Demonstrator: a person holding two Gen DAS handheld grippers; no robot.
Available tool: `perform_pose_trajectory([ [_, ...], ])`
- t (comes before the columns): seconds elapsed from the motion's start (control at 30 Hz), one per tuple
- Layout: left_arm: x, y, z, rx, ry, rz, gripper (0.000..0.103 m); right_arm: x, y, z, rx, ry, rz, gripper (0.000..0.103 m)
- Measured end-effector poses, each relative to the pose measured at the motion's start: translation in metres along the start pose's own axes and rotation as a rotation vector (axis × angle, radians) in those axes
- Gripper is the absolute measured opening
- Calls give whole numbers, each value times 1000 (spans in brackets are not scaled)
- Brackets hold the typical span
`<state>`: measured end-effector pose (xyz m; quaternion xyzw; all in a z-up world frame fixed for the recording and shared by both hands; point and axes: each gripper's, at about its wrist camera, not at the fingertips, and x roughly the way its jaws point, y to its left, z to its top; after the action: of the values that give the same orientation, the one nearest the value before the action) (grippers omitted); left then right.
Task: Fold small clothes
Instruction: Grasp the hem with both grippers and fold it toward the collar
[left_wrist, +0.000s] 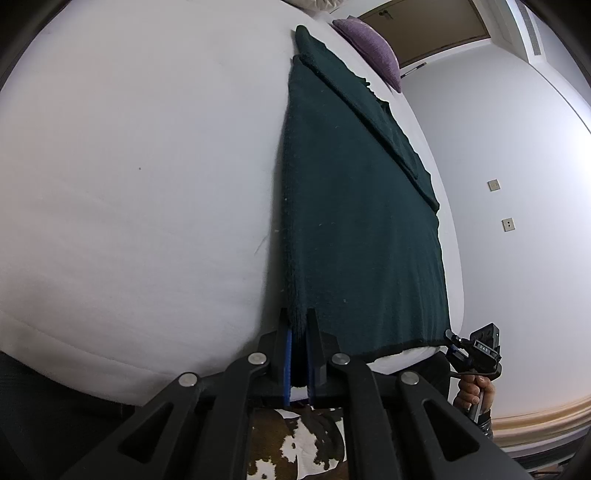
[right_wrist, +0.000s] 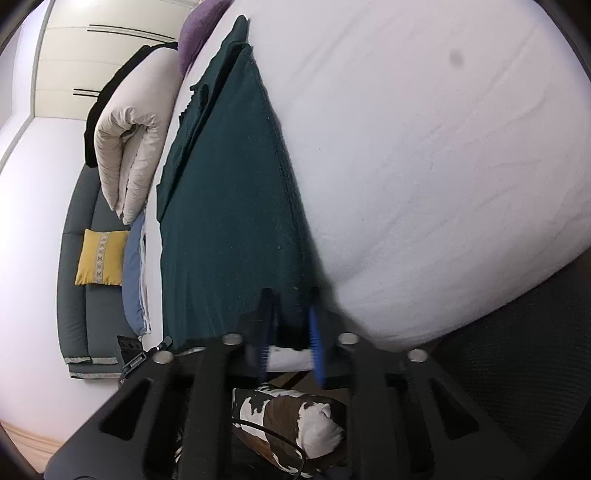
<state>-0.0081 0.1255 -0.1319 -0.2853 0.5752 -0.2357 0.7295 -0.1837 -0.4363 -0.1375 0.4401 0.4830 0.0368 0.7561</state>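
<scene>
your dark green cloth (left_wrist: 354, 221) lies flat on the white bed (left_wrist: 129, 166), spread long from the near edge of the bed up toward the purple pillow (left_wrist: 373, 48) at the far end. a narrow folded strip of the same cloth runs along its far side in the left view. your left gripper (left_wrist: 300, 332) is at the near corner of the green cloth, on the side next to the big bare part of the bed. its two blue-padded fingers (left_wrist: 289, 354) stand very close together and the cloth edge sits pinched between them, so it is holding the cloth. your right gripper (right_wrist: 291, 325) is at the other near corner of the green cloth. it looks blurry in its own view, but the cloth edge goes down between its blue pads (right_wrist: 316, 343), the gap is narrow, and it is closed on the cloth too. in the left view you can see the right gripper small, just past the near edge of the bed, with your hand (left_wrist: 474, 391) under it on the handle. below the near edge of the bed there is a brown and white patchy thing (right_wrist: 291, 421). beside the bed, away from the green cloth, there is a rolled cream blanket (right_wrist: 129, 140), a grey sofa (right_wrist: 74, 295) and a yellow cushion (right_wrist: 99, 258) on it.
</scene>
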Motion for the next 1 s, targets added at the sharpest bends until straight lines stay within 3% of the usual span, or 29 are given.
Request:
perform_pose_trajectory([
  [0.27,-19,-17,-2,16,-48,-57,6,-18,28,6,-86,-79,52,6],
  [0.43,-38,-31,5,-8,-114,-155,6,-31,63,19,-137,-146,117,6],
  [0.57,-49,-38,17,-26,-166,-219,6,-24,85,31,-175,-129,94,6],
  [0.67,-53,-39,26,-55,-194,-278,6,-21,93,40,-172,-137,131,6],
  [0.83,-57,-53,59,-64,-246,-333,6,-23,116,67,-187,-177,180,6],
  [1.0,-51,-63,104,-73,-291,-348,6,-17,147,117,-185,-217,217,6],
])
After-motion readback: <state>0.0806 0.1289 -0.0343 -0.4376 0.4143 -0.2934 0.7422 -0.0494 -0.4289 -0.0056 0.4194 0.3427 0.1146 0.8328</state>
